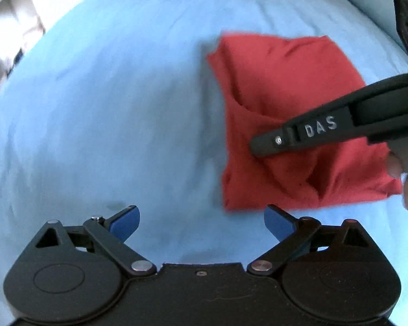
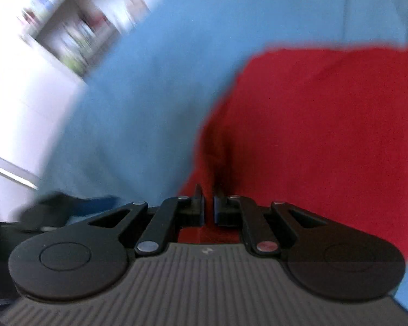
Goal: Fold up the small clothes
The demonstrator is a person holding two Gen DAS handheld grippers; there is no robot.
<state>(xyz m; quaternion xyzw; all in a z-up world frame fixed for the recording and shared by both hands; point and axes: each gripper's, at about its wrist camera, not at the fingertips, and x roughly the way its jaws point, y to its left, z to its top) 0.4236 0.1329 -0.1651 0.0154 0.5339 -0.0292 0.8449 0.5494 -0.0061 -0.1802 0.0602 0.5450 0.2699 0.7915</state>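
My left gripper (image 1: 201,224) hangs with its jaws spread wide over the blue sheet (image 1: 108,108), just short of the folded red garment (image 1: 285,103). My right gripper (image 2: 209,203) sits low on that cloth, jaws nearly closed; I cannot tell whether it pinches fabric.

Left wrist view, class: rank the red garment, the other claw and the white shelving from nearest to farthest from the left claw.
1. Red garment, just ahead and right of the left claw.
2. Right claw, over the garment, further right.
3. White shelving, far upper left, beyond the blue sheet.
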